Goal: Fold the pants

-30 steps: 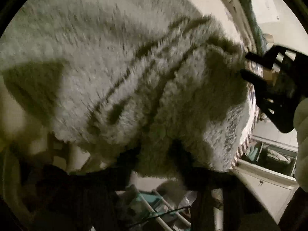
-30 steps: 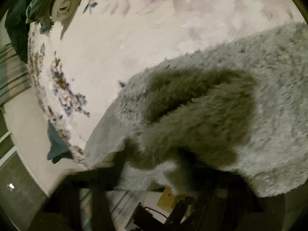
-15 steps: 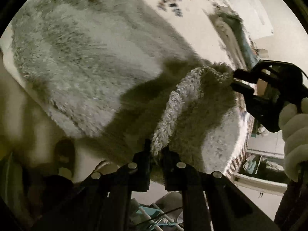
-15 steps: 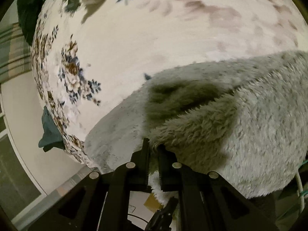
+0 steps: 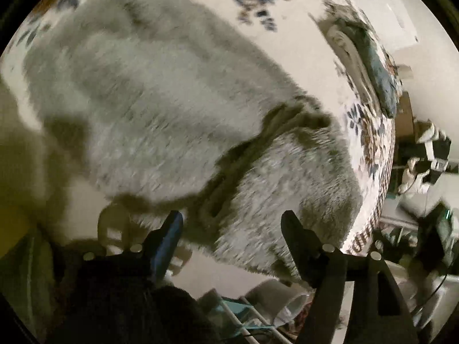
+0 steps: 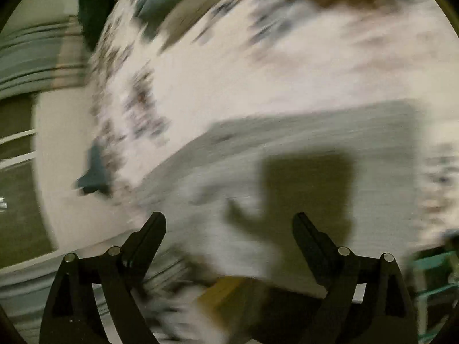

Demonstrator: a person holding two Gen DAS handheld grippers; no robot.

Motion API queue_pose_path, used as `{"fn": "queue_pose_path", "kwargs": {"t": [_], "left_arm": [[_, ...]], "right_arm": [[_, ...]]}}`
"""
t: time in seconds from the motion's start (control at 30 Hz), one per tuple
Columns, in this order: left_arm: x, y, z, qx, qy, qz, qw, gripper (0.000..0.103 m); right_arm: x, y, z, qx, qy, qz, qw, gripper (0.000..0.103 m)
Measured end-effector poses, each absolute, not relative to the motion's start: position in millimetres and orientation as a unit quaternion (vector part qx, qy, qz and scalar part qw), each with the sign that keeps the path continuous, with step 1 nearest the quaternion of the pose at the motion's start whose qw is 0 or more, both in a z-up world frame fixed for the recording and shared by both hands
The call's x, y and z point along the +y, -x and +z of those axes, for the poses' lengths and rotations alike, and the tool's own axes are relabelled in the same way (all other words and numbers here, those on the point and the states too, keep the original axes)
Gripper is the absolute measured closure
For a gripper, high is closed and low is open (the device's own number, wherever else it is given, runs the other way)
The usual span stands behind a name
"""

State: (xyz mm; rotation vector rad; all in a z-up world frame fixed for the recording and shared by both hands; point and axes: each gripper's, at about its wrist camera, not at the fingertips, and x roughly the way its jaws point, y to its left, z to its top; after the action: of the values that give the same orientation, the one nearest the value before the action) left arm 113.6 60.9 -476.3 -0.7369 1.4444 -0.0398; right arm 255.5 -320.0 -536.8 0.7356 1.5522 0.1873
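Observation:
Fluffy grey pants (image 5: 160, 109) lie on a floral bedsheet (image 5: 289, 43), with one end folded over onto the rest near the bed's edge; a dark fold line runs across them. My left gripper (image 5: 232, 223) hovers just above the folded end, its jaws opening, nothing between them. In the blurred right wrist view the pants (image 6: 301, 154) show as a grey patch below my right gripper (image 6: 229, 223), whose jaws are opening wide with nothing between them. Its shadow falls on the fleece.
Folded clothes (image 5: 370, 57) are stacked at the far right of the bed. A drying rack (image 5: 243, 315) and clutter stand on the floor below the bed's edge. A dark green cloth (image 6: 94, 8) lies at the bed's far corner. A teal scrap (image 6: 91, 175) hangs over the side.
Both grippers were shut on the pants' end half a second ago; both have let go and opened. The folded end now lies on the pants. The right gripper swung away fast and rose.

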Motion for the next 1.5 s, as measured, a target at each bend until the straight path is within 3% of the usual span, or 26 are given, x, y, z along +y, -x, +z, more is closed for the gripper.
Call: {"fn": "queue_pose_path", "kwargs": {"t": [0.2,0.37,0.4,0.47,0.5,0.73,0.83,0.93,1.03,1.27,1.5], "left_arm": [[22,-167,-491,0.661,0.26,-0.054,0.702,0.034],[-3,-218,-508,0.669,0.208,-0.067,0.71,0.034],[-4,-225,-513,0.673,0.206,-0.066,0.708,0.034],[-5,-241,-528,0.684,0.198,-0.057,0.7,0.034],[-2,-246,-537,0.69,0.2,-0.055,0.693,0.032],[14,-228,-521,0.692,0.231,-0.072,0.68,0.03],[29,-197,-497,0.674,0.273,-0.076,0.682,0.03],[52,-158,-471,0.631,0.303,-0.068,0.711,0.03],[86,-119,-462,0.596,0.328,-0.034,0.732,0.005],[176,-79,-508,0.55,0.386,0.104,0.733,0.003],[238,-101,-560,0.486,0.446,0.155,0.735,0.003]], "right_arm": [[-408,-190,-571,0.699,-0.268,0.004,0.663,0.012],[-422,-198,-621,0.69,-0.281,0.047,0.665,0.013],[-422,-203,-628,0.685,-0.292,0.059,0.665,0.016],[-422,-217,-639,0.68,-0.287,0.054,0.672,0.046],[-422,-223,-642,0.68,-0.279,0.046,0.677,0.05],[-433,-232,-637,0.684,-0.287,0.019,0.671,0.049],[-439,-206,-616,0.672,-0.315,0.009,0.671,0.037],[-440,-169,-599,0.662,-0.336,0.001,0.67,0.034],[-428,-135,-591,0.655,-0.349,-0.007,0.67,0.019],[-379,-118,-588,0.644,-0.347,0.004,0.682,0.019],[-331,-151,-572,0.644,-0.304,0.022,0.702,0.019]]}}
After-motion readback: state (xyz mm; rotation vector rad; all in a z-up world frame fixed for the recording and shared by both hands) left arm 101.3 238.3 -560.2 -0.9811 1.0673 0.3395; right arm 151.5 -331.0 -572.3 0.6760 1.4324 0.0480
